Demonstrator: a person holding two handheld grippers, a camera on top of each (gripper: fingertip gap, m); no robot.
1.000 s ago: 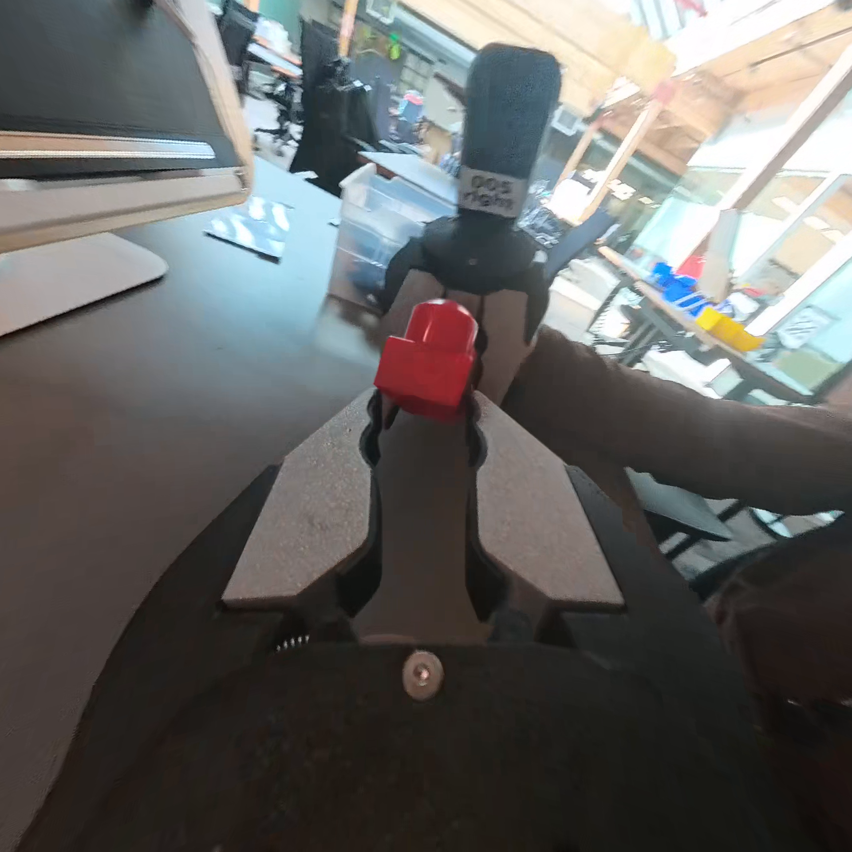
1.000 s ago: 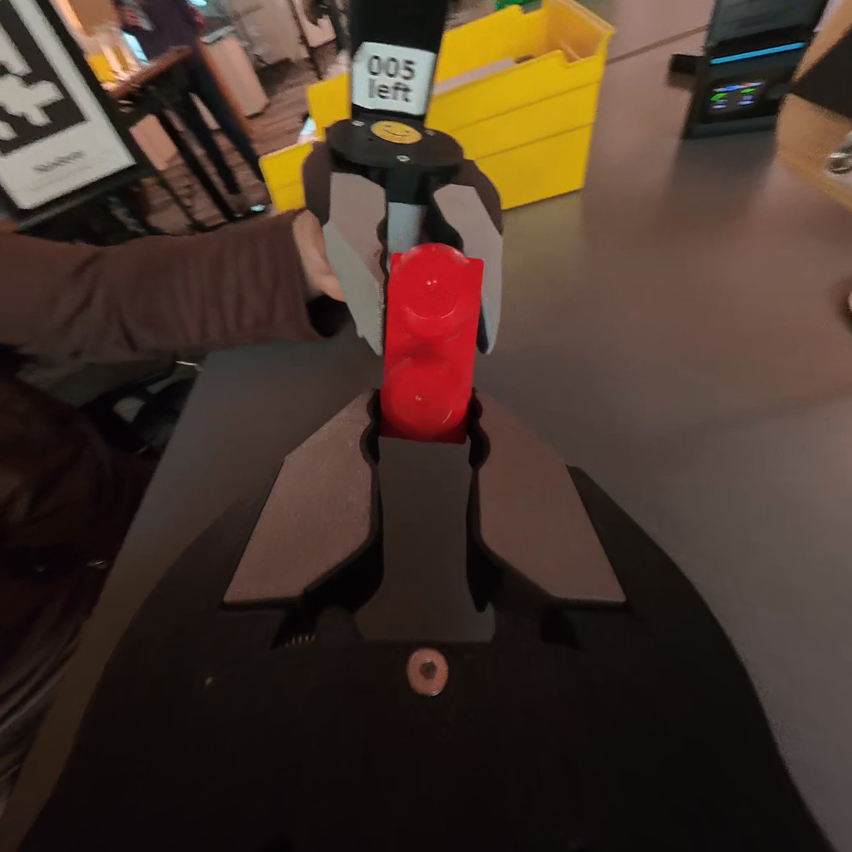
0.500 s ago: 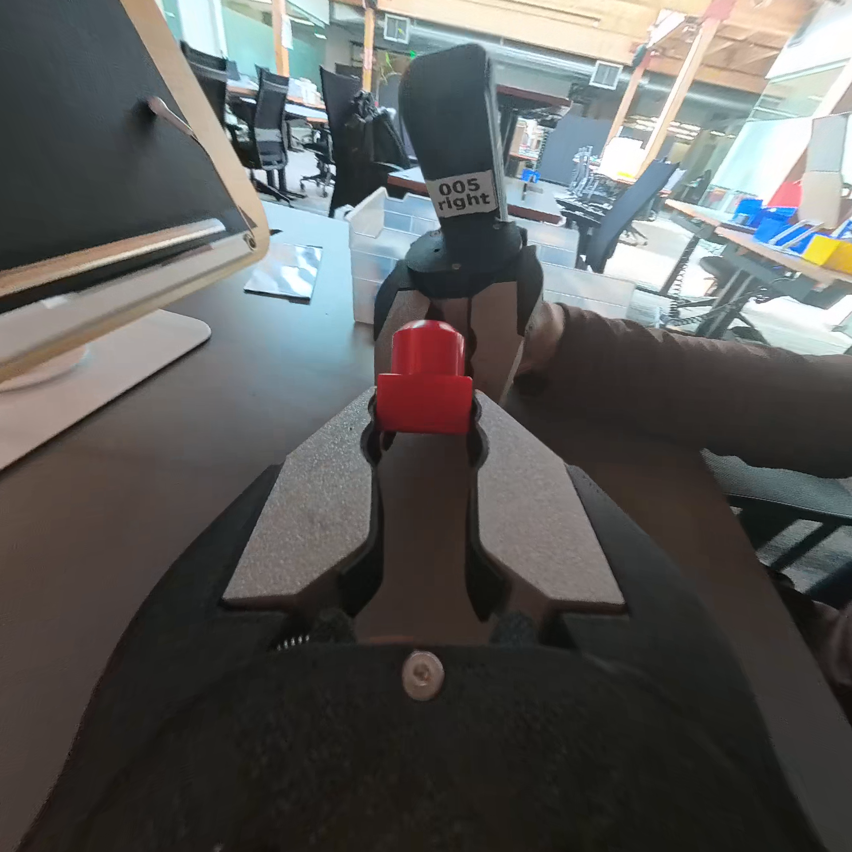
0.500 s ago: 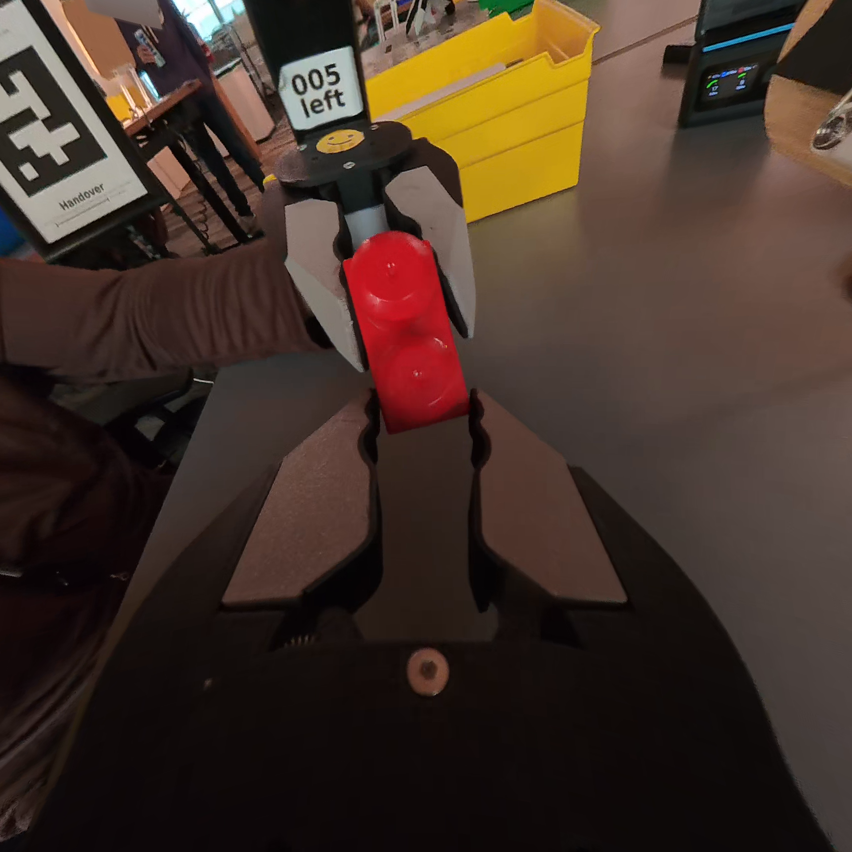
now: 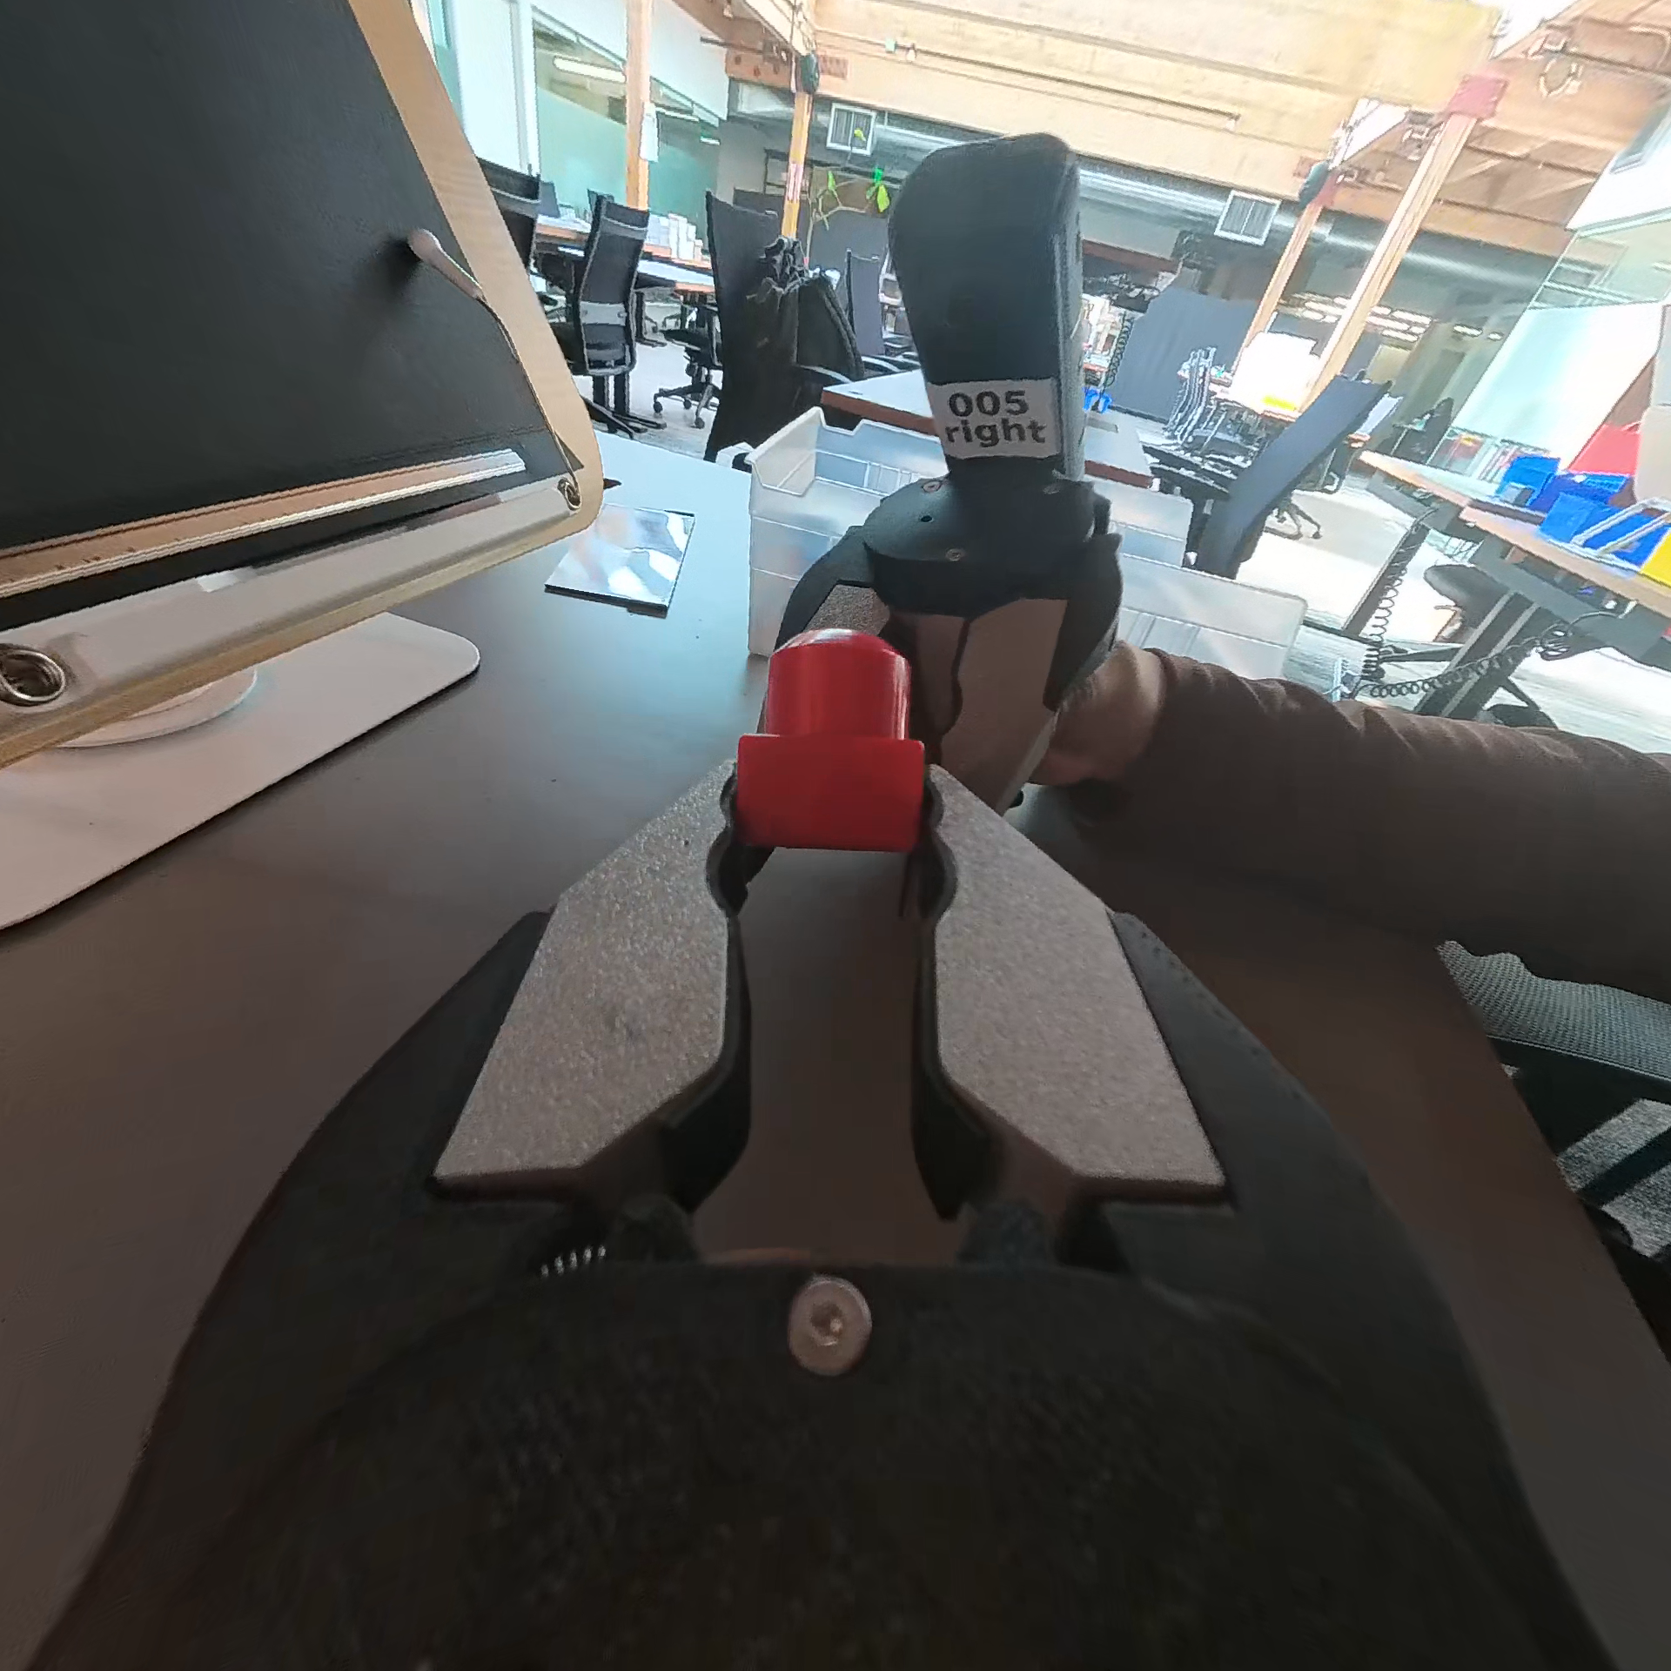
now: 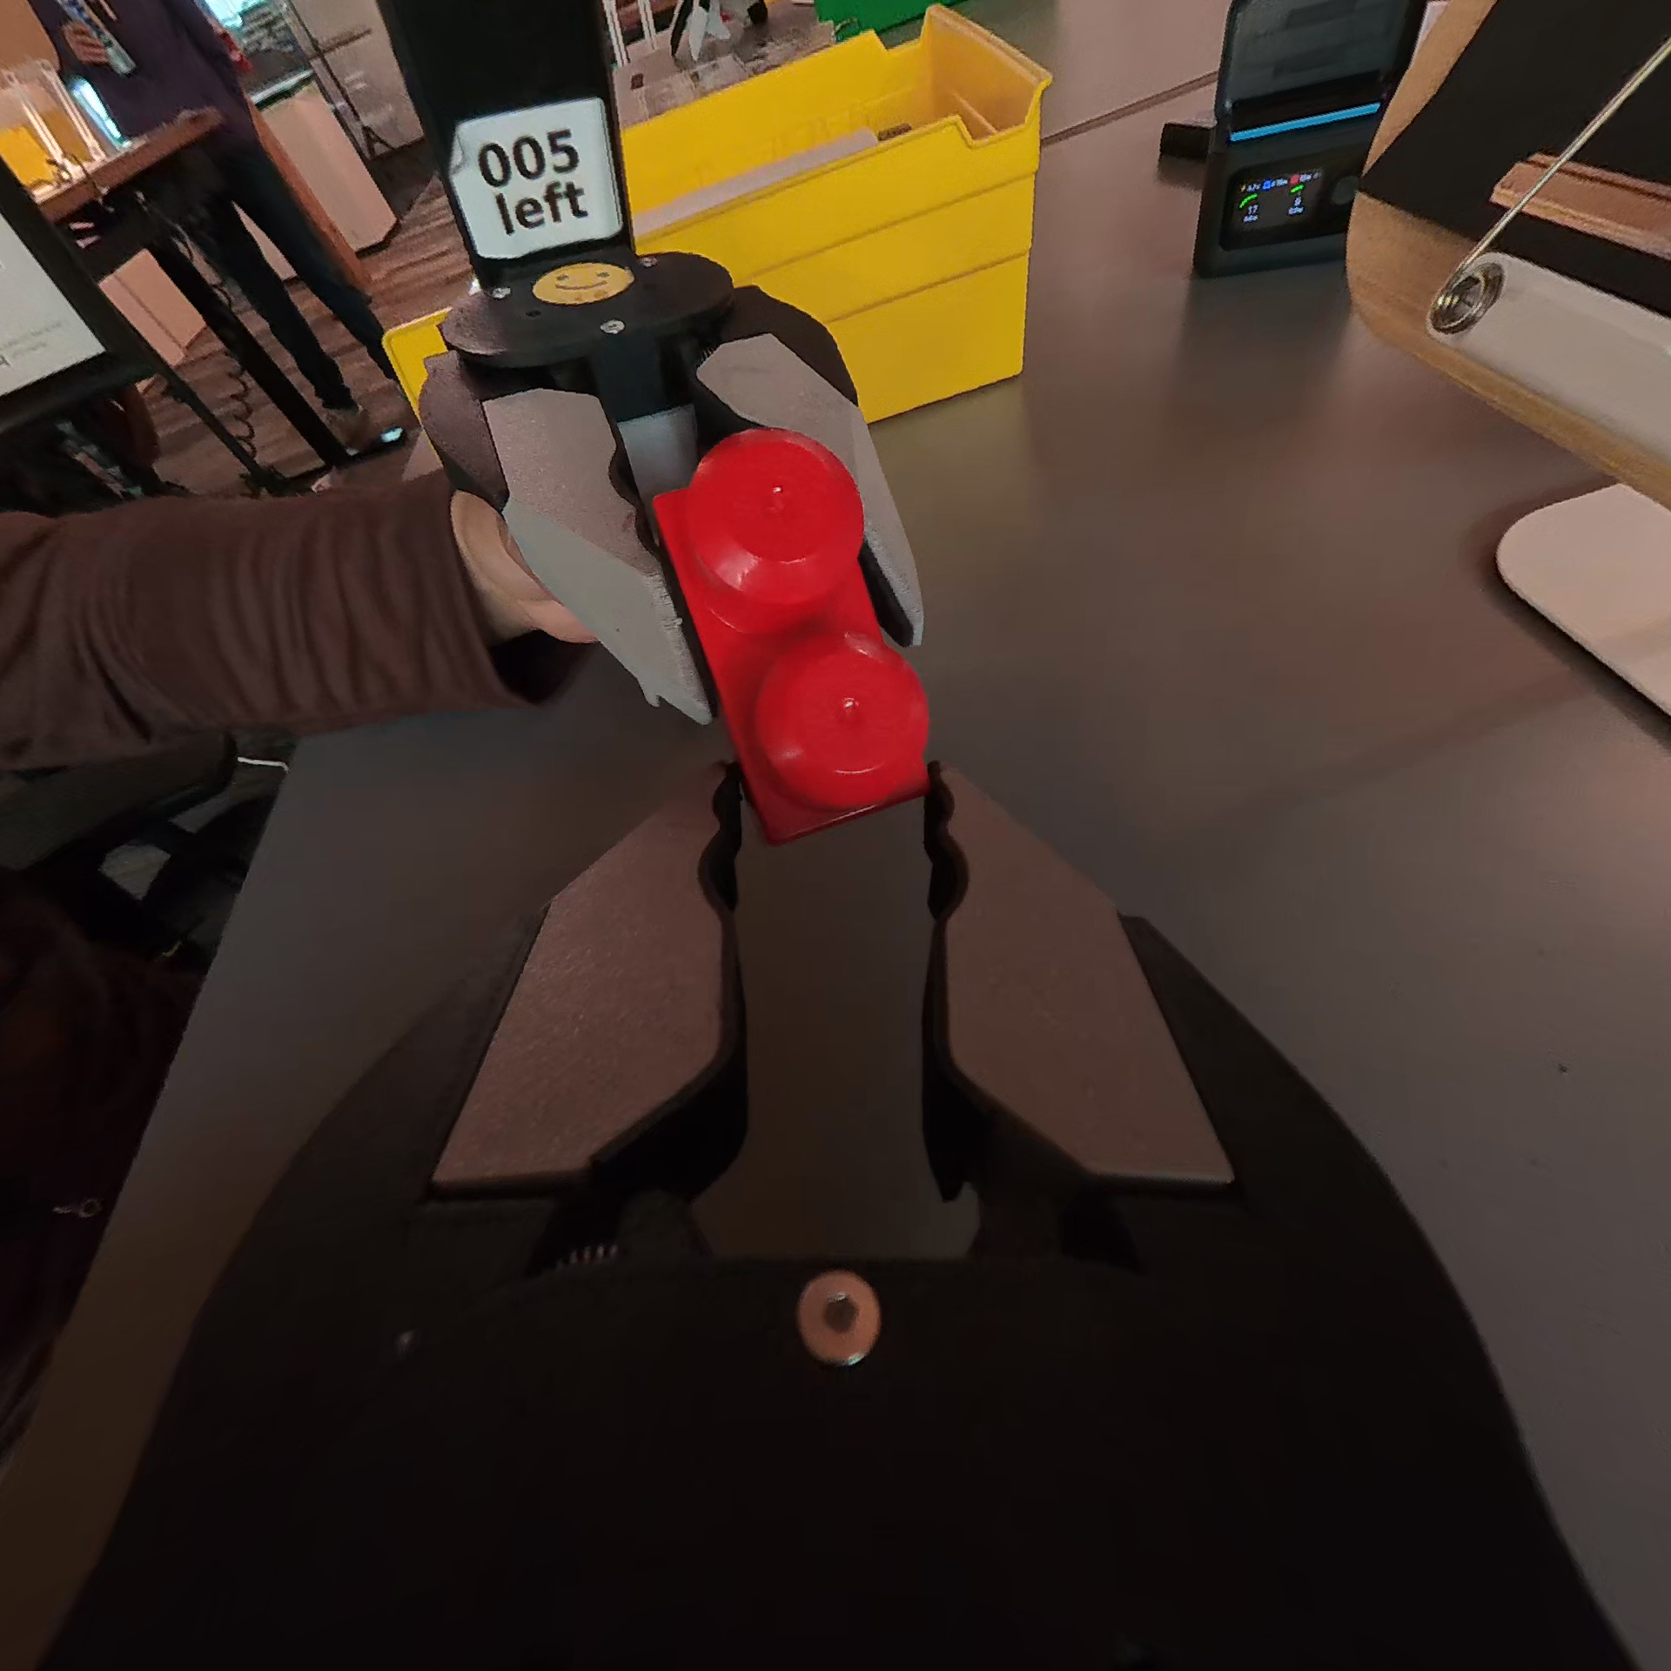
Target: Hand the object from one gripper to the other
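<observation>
A red two-stud block (image 5: 830, 796) sits straight between my left gripper's (image 5: 830, 800) fingertips, which are shut on its base. In the right wrist view the same block (image 6: 796, 651) is tilted, with its far end clamped by the left gripper (image 6: 796, 665). Its near end lies just at the tips of my right gripper (image 6: 830, 787). The right jaws stand slightly wider than the block and look loose on it. In the left wrist view the right gripper (image 5: 940, 723) stands just behind and to the right of the block, over the dark table (image 5: 271, 995).
A monitor (image 5: 226, 362) on a white stand (image 5: 271, 705) is at the left, with a clear plastic bin (image 5: 814, 506) behind. A yellow bin (image 6: 859, 226) and a small black device (image 6: 1284, 181) stand on the far side. A person's brown sleeve (image 6: 226, 615) reaches in. The tips of both grippers are at nearly the same place.
The block was straight in the right gripper and askew in the left. Now it sits straight in the left, tilted and nearly out of the right jaws. Both grippers have swung round.
</observation>
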